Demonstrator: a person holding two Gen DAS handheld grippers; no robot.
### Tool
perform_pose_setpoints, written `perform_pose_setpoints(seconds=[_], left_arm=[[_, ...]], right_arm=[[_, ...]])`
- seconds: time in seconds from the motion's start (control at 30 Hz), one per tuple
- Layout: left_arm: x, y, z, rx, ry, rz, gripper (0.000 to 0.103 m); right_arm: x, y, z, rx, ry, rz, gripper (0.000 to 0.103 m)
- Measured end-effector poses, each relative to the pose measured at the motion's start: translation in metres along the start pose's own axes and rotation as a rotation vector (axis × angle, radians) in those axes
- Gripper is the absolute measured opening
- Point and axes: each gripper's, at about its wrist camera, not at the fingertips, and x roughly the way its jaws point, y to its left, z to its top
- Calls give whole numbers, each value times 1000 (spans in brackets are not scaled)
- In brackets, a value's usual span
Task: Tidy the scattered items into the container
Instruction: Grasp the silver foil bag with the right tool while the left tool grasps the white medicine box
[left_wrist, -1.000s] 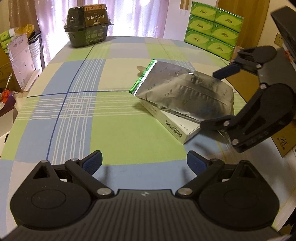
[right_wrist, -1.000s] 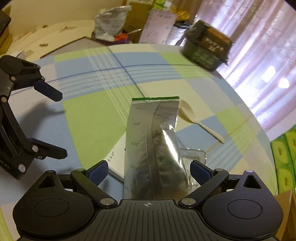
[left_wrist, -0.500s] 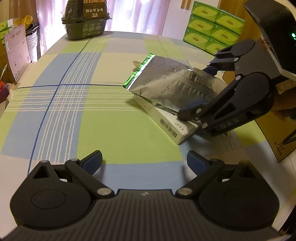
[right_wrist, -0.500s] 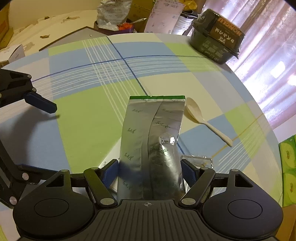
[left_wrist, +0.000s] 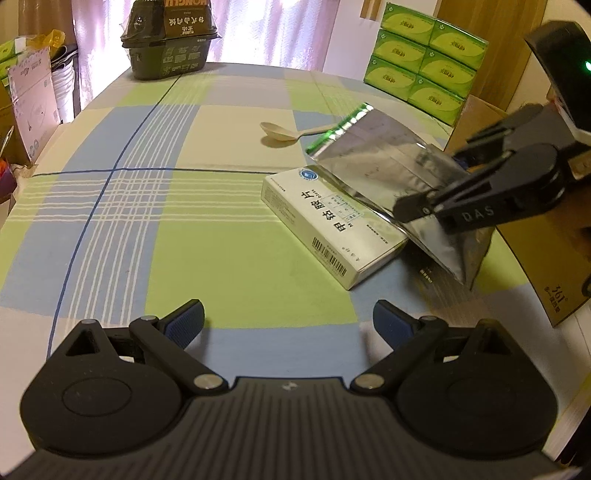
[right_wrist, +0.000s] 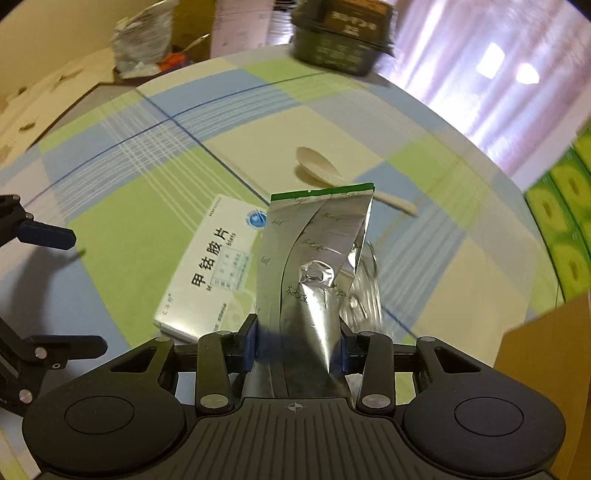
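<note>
Right gripper (right_wrist: 297, 349) fingers, previously apart, now clamp the foil pouch (right_wrist: 314, 266), lifted off the white box (right_wrist: 210, 273); left gripper (left_wrist: 288, 321) fingers remain apart.

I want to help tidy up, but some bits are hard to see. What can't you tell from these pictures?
- Inside of the cardboard box: cut off at the right edge in both views.
- Spoon handle: partly hidden behind the foil pouch held by the right gripper.
- Clear wrapper: blurred behind the pouch, right wrist view.
- Dark tub: motion-blurred; label unreadable there.
</note>
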Motion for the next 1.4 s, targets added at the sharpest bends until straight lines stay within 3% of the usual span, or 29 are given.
perform_pose_setpoints(seconds=[0.17, 0.3, 0.5, 0.77, 0.97, 1.13, 1.3, 1.4], left_arm=[[2, -5, 8, 2, -11, -2, 96], [10, -15, 18, 10, -19, -16, 96], [35, -34, 38, -12, -9, -19, 96], [69, -55, 55, -61, 28, 24, 96], [77, -58, 54, -16, 46, 56, 94], [62, -40, 46, 12, 77, 81, 70], [55, -28, 45, 62, 79, 126, 69], [60, -31, 50, 111, 68, 132, 75]], right_arm=[[-19, -16, -25, 196, -37, 37, 41], [-35, -24, -44, 274, -65, 7, 41], [-49, -31, -62, 323, -82, -46, 41], [-48, -40, -75, 369, -96, -46, 41], [-47, -40, -81, 364, -101, -39, 41], [-50, -37, -83, 377, -117, -22, 41], [-52, -34, -87, 403, -130, -9, 41], [-54, -34, -90, 432, -130, -4, 41]])
